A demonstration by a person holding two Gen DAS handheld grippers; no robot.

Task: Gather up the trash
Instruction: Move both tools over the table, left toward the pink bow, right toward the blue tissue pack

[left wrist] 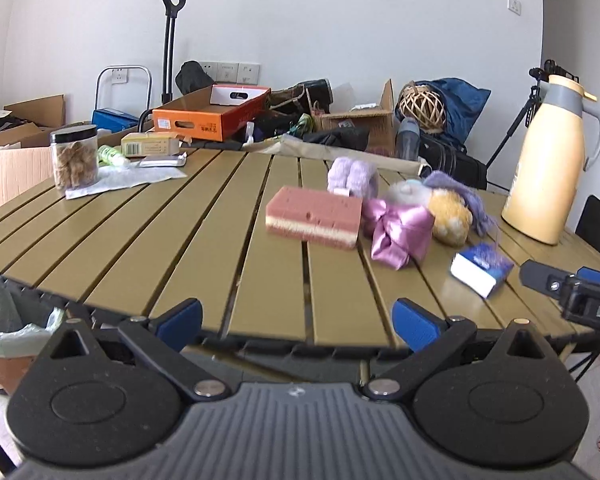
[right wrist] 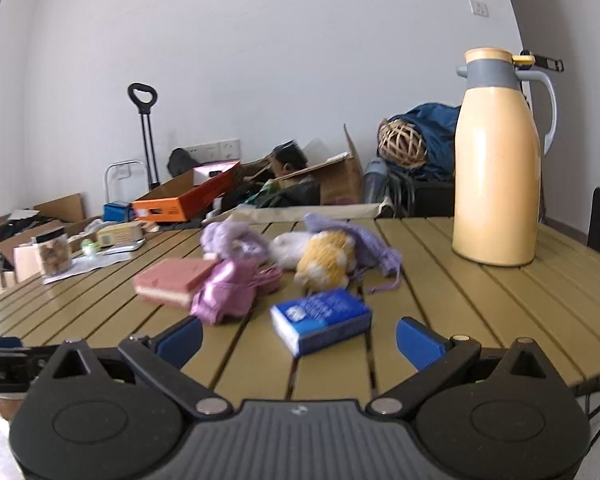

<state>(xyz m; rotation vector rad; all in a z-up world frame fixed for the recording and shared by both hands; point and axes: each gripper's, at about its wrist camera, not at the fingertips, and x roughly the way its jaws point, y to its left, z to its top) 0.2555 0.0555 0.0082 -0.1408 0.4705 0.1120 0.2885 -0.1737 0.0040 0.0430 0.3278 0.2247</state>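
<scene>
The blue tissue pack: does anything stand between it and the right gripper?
Nothing visible does. The blue tissue pack lies on the bare table slats directly ahead of the open right gripper; the pink satin bow sits off to its left.

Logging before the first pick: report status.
Left gripper open, empty. Right gripper open, empty, facing blue packet. Bin sits below table edge. Nothing blocking.
</scene>
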